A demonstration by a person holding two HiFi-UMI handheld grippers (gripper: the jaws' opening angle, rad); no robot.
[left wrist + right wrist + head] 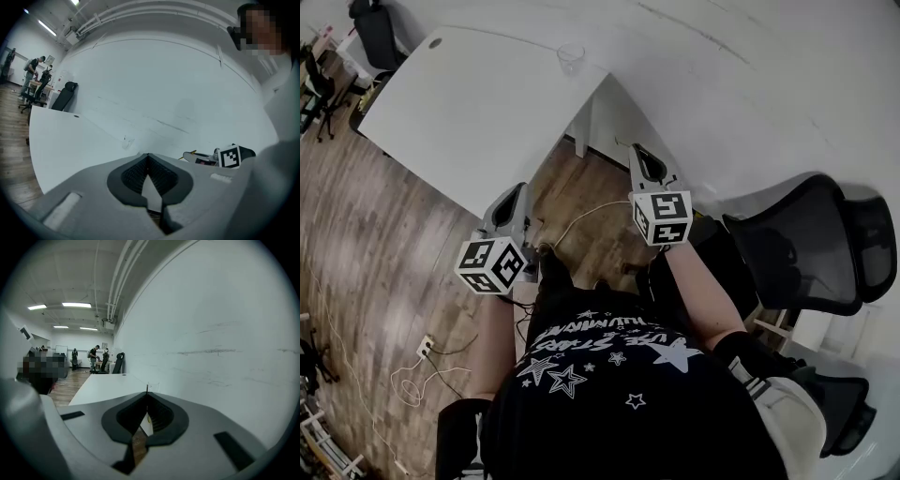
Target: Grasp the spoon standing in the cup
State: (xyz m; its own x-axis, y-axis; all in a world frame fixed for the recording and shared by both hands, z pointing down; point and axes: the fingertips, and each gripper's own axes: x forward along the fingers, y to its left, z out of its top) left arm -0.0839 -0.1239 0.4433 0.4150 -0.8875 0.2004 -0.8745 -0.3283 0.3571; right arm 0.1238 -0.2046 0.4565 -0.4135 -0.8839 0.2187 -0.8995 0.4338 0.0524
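A clear cup (571, 58) stands at the far edge of the white table (478, 112), close to the wall. No spoon can be made out in it at this distance. My left gripper (514, 202) hangs in front of the table's near corner, well short of the cup, its jaws shut on nothing. My right gripper (649, 161) is held off the table's right side over the floor, also shut and empty. In the left gripper view the cup (127, 141) shows faintly beyond the shut jaws (148, 155), and the right gripper (220, 157) is at the right. The right gripper view has the cup (153, 386) just past its tips (147, 393).
A black mesh office chair (811, 244) stands to my right by the white wall (750, 84). Cables and a power strip (425, 349) lie on the wood floor at the left. Another dark chair (375, 33) sits past the table's far end. People (95, 357) stand far down the room.
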